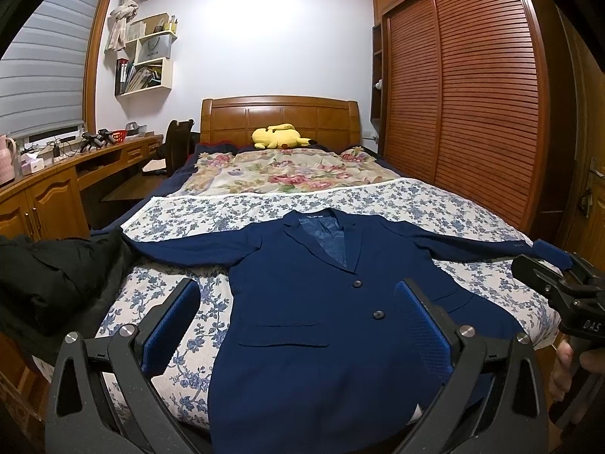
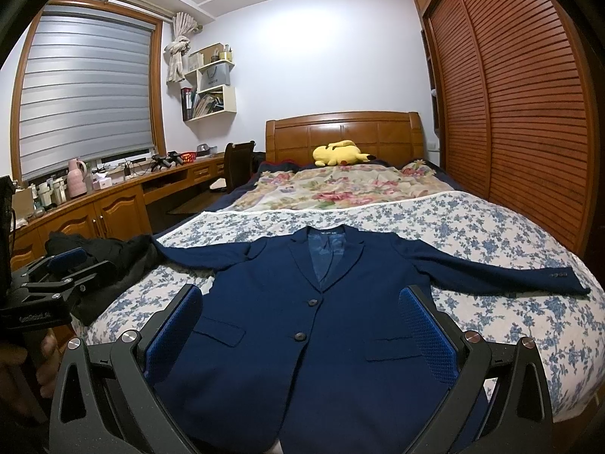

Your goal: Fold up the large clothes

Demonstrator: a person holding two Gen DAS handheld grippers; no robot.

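A navy blue woven suit jacket with two dark buttons point(image 1: 321, 314) lies face up and flat on the near end of a bed covered by a white sheet printed with small blue flowers point(image 1: 435, 204), its collar pointing toward the carved orange-brown wooden headboard point(image 1: 280, 117) and both sleeves spread straight out to the sides. The front is buttoned, the lapels show a lighter blue lining, and two flap pockets sit below the lower button.

The left gripper point(image 1: 298, 325) hovers over the jacket's lower left part with its blue-padded black fingers point(image 1: 174, 329) wide apart, holding nothing; one finger is over the sheet beside the hem, the other over the jacket front. The right gripper point(image 2: 302, 336) hangs above the jacket's lower middle, its fingers point(image 2: 427, 336) likewise spread with nothing between them, each over a pocket area. Whether either touches the cloth cannot be told.

A crumpled black garment point(image 2: 113, 261) rests at the bed's left edge, touching the end of the jacket's left-hand sleeve. Farther up the bed lies a cream quilt with red and pink roses point(image 1: 287, 170), and a yellow plush toy point(image 1: 281, 137) lies against the headboard. A slatted reddish-brown sliding wardrobe point(image 1: 472, 113) stands along the right of the bed
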